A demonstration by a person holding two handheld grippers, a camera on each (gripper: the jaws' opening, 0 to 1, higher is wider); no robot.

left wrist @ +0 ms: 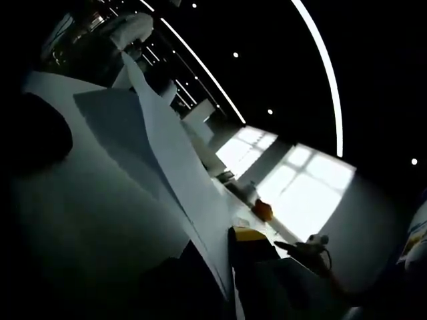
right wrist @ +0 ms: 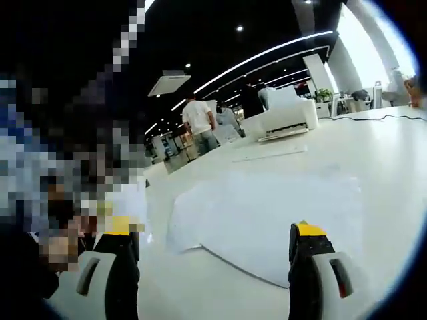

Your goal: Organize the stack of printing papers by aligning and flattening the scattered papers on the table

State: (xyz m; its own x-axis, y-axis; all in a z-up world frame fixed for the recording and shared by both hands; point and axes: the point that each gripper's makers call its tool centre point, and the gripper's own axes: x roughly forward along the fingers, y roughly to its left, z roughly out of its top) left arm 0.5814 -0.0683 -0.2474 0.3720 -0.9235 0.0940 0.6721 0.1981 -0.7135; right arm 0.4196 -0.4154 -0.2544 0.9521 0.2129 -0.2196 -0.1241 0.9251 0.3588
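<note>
In the left gripper view, white paper sheets (left wrist: 167,147) rise tilted from between my jaws toward the upper left, seen almost edge-on. My left gripper (left wrist: 223,263) is shut on their lower edge, with one yellow-tipped fingertip (left wrist: 245,235) showing to the right of the paper. In the right gripper view, a loose stack of white papers (right wrist: 267,213) lies flat on the white table (right wrist: 373,153), slightly fanned out. My right gripper (right wrist: 213,230) stands open just short of the stack's near edge, its jaws wide apart with nothing between them.
A white printer (right wrist: 280,120) stands at the table's far side with a single sheet (right wrist: 267,155) lying before it. Several people (right wrist: 199,119) stand beyond it. An orange object (left wrist: 261,210) sits far off near bright windows. A person is close on the left of the right gripper view.
</note>
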